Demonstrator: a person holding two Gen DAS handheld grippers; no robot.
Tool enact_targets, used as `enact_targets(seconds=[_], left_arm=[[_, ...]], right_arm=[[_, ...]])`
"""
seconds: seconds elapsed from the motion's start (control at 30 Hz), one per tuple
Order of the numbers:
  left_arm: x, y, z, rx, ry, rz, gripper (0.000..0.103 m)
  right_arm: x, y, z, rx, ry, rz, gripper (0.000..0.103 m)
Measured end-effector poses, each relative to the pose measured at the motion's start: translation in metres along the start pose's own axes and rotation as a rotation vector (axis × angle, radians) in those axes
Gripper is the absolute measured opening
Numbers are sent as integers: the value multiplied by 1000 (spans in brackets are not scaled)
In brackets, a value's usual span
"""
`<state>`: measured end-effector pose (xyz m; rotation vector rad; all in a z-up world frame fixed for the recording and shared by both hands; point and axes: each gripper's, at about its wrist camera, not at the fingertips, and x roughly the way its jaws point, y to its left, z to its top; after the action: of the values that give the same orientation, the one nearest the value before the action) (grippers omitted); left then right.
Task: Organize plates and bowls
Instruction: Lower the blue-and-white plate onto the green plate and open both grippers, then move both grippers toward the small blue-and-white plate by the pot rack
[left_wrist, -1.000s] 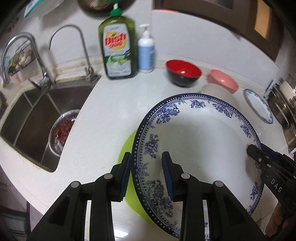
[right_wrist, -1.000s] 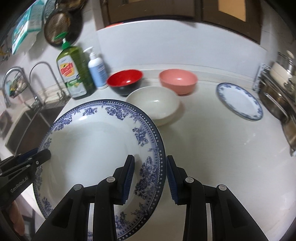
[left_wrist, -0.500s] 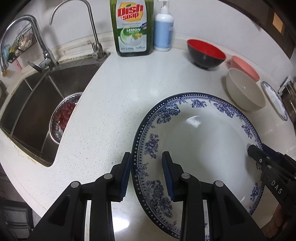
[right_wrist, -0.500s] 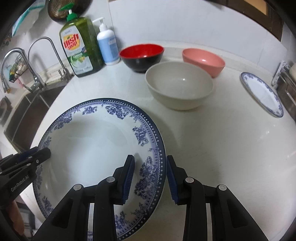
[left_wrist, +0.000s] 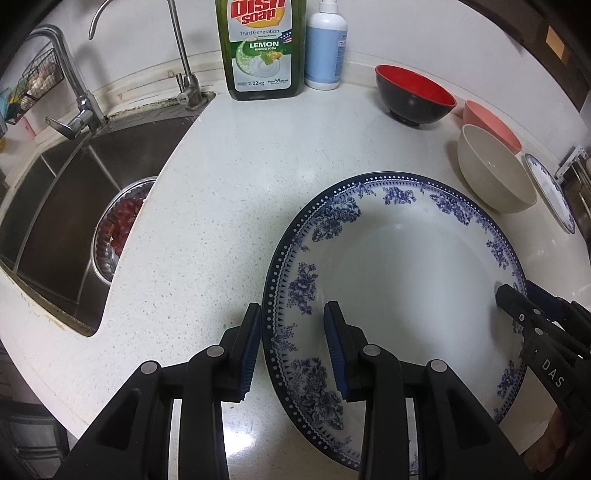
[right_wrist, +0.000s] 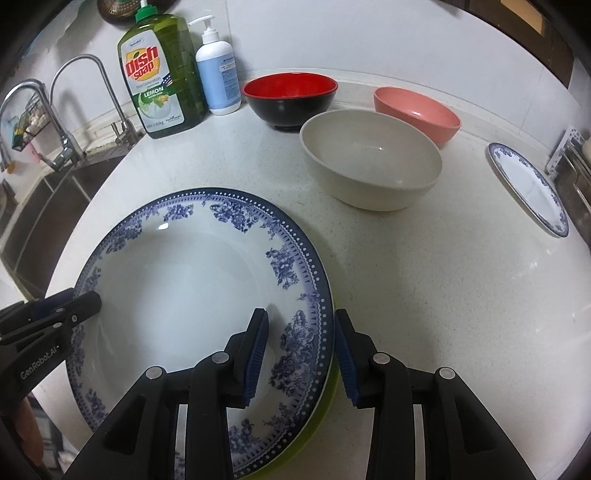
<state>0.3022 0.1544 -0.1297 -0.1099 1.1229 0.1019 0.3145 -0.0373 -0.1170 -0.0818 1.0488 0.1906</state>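
A large blue-and-white floral plate (left_wrist: 406, 277) (right_wrist: 184, 295) lies on a lime-green plate (right_wrist: 328, 391) on the white counter. My left gripper (left_wrist: 293, 314) is shut on its left rim, one pad outside the edge and one inside. In the right wrist view the left gripper (right_wrist: 85, 299) shows at the plate's left. My right gripper (right_wrist: 301, 317) straddles the right rim. Its jaws are opening, and a thin gap shows between the outer pad and the rim. In the left wrist view the right gripper (left_wrist: 517, 299) shows at the plate's right.
A beige bowl (right_wrist: 369, 166), a red-and-black bowl (right_wrist: 291, 96) and a pink bowl (right_wrist: 417, 110) stand behind the plate. A small blue-rimmed plate (right_wrist: 528, 188) lies far right by a rack. A sink (left_wrist: 55, 206), dish soap (left_wrist: 262, 48) and pump bottle (left_wrist: 325, 48) are at left.
Both grippers have come down with the large plate toward the counter, where it now lies over the green plate. The right jaws stand slightly wider.
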Motion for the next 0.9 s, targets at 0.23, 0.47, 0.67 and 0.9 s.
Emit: enact_targets(seconds=[0.23,0.47,0.67,0.9], left_arm=[[-3,-1,-1,15,-18,10,40],[-24,-9,2,39,-84,14,56],[-52,-31,8,90,-172,-9,68],[-77,-74,20,167,-262,-50,89]], right_arm=[[0,1,-1,-11,8,-6,39],[-9,-3,-2,2,-8,-1,52],[-30,-19,-1,33,-54,10,59],[-57,-46,-3,72,-119,-34,67]])
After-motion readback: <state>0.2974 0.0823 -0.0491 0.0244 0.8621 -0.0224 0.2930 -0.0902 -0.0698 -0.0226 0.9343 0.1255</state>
